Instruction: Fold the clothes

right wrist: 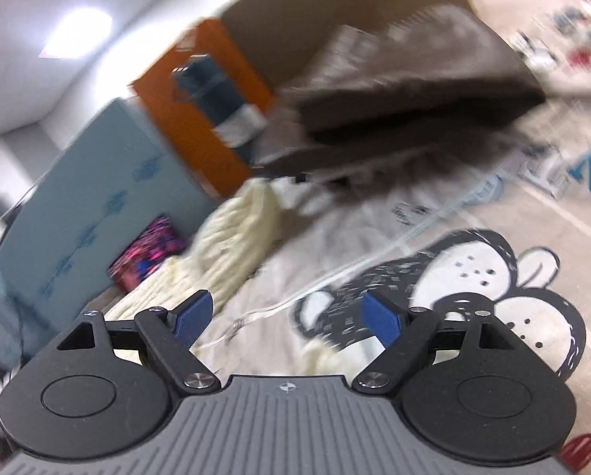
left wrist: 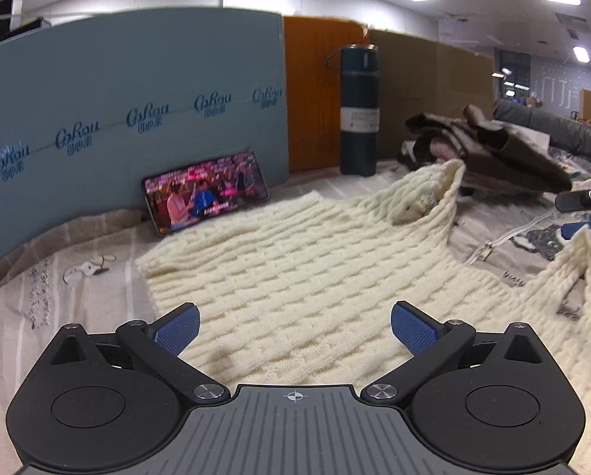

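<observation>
Knitwear fills the left wrist view: a cream cable-knit sweater (left wrist: 295,261) lies spread flat on a printed bedsheet (left wrist: 22,308), its body running toward a phone (left wrist: 206,192) playing video, propped against a blue-grey panel (left wrist: 117,118). The left hand-held gripper (left wrist: 295,328) hovers low over the near part of the knit with its jaws wide apart and nothing between them. Behind stand a dark teal flask (left wrist: 359,111) and a heap of brown clothes (left wrist: 489,146). The chunky knit looks soft, thick and floppy, likely to sag and stretch, so a hem corner or shoulder edge seems the surest hold. The right wrist view, tilted and badly blurred, shows what the other barely does: the sheet's cartoon print (right wrist: 473,277) and a thin pale cord (right wrist: 335,273) lying across it. The right hand-held gripper (right wrist: 285,318) is also spread open and empty, poised over bare sheet beside the sweater (right wrist: 232,229), whose edge sits just to its left.
</observation>
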`<state>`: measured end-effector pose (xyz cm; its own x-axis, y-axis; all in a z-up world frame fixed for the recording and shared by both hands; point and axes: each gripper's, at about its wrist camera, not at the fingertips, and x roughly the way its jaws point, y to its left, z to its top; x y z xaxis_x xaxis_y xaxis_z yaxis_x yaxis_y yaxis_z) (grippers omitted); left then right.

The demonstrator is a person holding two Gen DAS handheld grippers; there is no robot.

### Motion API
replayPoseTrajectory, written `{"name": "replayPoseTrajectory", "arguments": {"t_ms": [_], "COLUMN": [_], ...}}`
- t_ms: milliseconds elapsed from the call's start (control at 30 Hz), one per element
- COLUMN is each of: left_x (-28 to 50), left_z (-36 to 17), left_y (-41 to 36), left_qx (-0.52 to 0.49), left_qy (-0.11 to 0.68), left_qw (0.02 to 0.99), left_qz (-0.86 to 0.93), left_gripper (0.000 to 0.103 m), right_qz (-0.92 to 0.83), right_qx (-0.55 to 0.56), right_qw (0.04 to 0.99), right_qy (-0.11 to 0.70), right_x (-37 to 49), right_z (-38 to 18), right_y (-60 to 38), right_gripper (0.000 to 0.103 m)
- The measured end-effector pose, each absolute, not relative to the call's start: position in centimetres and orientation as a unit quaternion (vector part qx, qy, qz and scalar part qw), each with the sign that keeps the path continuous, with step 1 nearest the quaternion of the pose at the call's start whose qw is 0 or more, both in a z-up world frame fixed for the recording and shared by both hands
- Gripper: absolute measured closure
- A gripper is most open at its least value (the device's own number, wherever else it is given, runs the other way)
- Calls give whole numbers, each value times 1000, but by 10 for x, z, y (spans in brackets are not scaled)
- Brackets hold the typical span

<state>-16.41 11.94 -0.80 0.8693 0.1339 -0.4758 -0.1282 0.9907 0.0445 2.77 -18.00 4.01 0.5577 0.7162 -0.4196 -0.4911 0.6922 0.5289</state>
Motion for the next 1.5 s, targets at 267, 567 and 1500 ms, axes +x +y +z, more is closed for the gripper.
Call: {"name": "replayPoseTrajectory", "arguments": {"t_ms": [267, 567, 1500], "left_x": [-235, -267, -149], "left_z": [3, -22, -16], "left_y": [95, 39, 105], "left_qx": [32, 216, 201], "left_qy": [213, 296, 239], "left_qw": [970, 917, 950], "left_qz": [-114, -158, 10], "left_gripper": [0, 0, 32], "right_qz": [530, 583, 373], "right_qx": [23, 3, 178], "right_qw": [815, 776, 870], "right_qy": [234, 241, 268], "right_x": [-38, -56, -11], "right_z": [48, 37, 30], "right_y": [-170, -157, -215], "right_gripper": [7, 6, 6]}}
